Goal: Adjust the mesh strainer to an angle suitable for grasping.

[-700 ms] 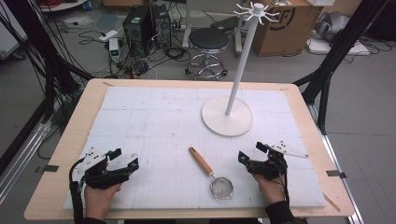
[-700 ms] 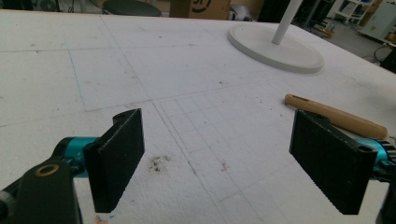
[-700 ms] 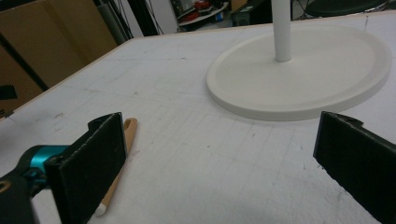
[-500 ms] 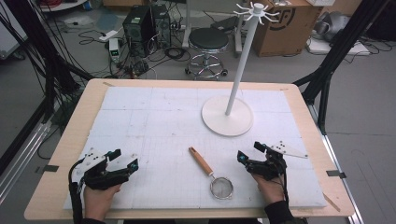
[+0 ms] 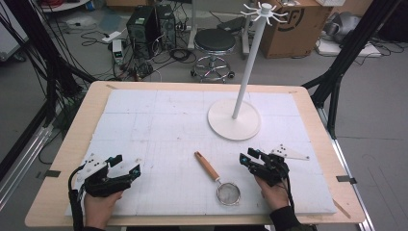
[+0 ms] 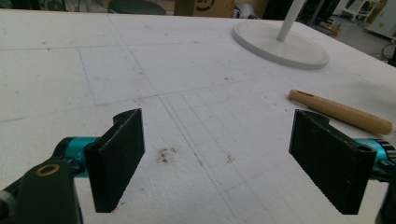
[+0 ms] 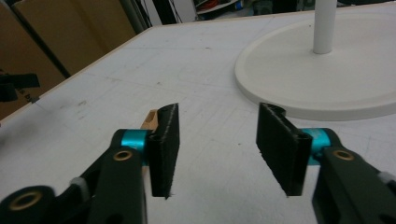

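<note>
Between both released tongs, small strainer (image 5: 219,180), wooden handle, round wire-mesh bowl, flat on table

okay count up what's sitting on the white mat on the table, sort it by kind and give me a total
Strainer with wooden handle: 1
White stand with round base: 1
Hand-held grippers: 2, the left hand-held gripper and the right hand-held gripper
Total: 4

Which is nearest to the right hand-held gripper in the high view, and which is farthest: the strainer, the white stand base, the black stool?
From the right hand-held gripper:
1. Strainer, just to its left on the white mat.
2. White stand base, farther up the table, behind the gripper.
3. Black stool, on the floor beyond the table's far edge.
</note>
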Tool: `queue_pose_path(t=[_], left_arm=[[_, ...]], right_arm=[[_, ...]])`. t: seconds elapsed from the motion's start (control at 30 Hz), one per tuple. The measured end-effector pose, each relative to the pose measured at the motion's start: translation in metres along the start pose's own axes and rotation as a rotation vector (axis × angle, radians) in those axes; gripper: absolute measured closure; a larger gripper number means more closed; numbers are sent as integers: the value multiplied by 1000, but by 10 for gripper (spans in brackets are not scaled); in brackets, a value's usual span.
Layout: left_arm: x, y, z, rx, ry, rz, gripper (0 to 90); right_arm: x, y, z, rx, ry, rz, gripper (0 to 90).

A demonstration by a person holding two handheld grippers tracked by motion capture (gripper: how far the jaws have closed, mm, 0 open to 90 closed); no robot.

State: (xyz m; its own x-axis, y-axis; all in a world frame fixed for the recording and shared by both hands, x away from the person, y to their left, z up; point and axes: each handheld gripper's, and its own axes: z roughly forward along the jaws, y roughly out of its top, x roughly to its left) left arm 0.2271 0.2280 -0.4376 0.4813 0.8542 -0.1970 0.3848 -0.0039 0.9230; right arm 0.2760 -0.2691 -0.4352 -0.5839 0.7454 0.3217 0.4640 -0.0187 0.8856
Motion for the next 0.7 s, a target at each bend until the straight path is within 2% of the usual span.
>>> queue_pose_path(t=[0.07, 0.23, 0.3, 0.43, 0.53, 0.7], left_arm=[[0, 0, 0, 5, -1, 3, 189], [-4, -1, 1, 12, 2, 26, 189], [-4, -1, 0, 8, 5, 28, 189], [-4, -1, -2, 4, 10, 26, 189], [-4, -1, -2, 15, 18, 24, 192], [-5, 0, -4, 3, 19, 33, 192]], right_arm=[[0, 1, 1, 5, 26, 40, 567], [3, 4, 3, 12, 38, 45, 640], [3, 4, 4, 21, 56, 57, 666], [4, 4, 8, 46, 72, 51, 703], [5, 5, 13, 83, 103, 50, 777], [12, 6, 25, 149, 130, 41, 836]])
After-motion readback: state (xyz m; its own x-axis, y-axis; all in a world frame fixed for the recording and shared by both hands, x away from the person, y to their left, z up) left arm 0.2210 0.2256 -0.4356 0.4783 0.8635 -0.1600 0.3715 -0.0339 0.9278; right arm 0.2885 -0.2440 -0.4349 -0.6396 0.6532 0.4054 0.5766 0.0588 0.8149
